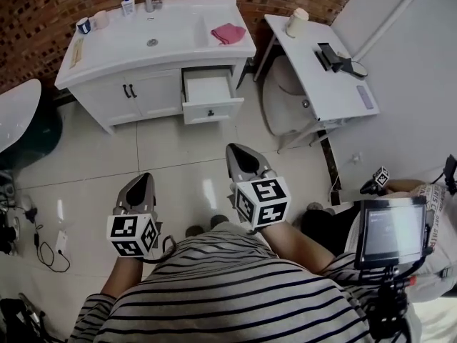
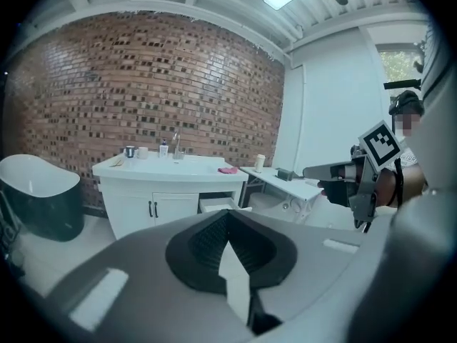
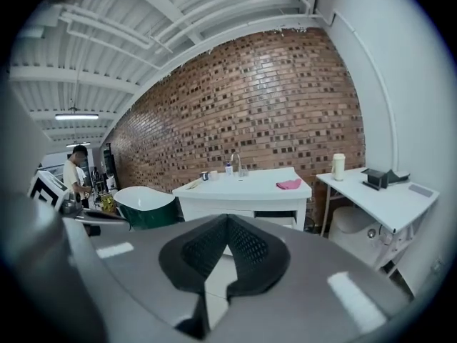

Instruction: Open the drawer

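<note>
Drawer (image 1: 208, 95) open; right gripper (image 1: 241, 156) closed, empty

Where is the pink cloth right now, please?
In the head view, the pink cloth lies on the vanity top, right of the basin, above the open drawer.

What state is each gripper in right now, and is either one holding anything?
Left gripper: closed, jaws together, nothing between them.
Right gripper: closed, jaws together, nothing between them.
</note>
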Demonstrator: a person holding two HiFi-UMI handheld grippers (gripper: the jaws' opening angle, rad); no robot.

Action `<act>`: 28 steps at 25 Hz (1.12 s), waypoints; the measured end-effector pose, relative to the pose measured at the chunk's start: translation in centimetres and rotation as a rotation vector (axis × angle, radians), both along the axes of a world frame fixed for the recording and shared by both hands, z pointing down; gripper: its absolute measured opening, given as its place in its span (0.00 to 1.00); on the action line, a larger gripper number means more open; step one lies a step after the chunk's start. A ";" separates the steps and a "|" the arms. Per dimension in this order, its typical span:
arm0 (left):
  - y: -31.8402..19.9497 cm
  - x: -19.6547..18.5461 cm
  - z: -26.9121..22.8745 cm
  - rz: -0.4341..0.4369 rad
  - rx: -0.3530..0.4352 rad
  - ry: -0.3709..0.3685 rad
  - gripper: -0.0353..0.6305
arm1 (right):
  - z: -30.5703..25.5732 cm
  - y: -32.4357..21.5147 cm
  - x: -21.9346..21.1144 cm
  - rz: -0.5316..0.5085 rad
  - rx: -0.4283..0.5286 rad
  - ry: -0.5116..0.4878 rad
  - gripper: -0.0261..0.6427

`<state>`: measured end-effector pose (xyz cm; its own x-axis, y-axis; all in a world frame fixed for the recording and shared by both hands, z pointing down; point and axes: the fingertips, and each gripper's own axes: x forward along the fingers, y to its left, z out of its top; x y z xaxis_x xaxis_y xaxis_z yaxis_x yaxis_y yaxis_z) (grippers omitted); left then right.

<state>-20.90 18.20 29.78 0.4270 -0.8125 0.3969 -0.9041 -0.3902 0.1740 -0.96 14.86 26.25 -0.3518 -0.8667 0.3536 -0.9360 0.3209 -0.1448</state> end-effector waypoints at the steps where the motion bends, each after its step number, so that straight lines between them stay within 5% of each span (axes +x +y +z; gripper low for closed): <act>1: 0.6 0.7 -0.3 0.001 0.006 0.003 0.07 | -0.3 0.7 0.6 -0.002 0.006 -0.004 0.04; 9: 3.0 5.0 -1.7 -0.007 0.024 0.023 0.07 | -1.6 3.5 4.3 0.014 0.056 -0.019 0.04; 28: 4.8 4.4 -2.0 -0.032 0.008 0.015 0.07 | -0.3 5.8 1.6 -0.060 0.028 0.030 0.04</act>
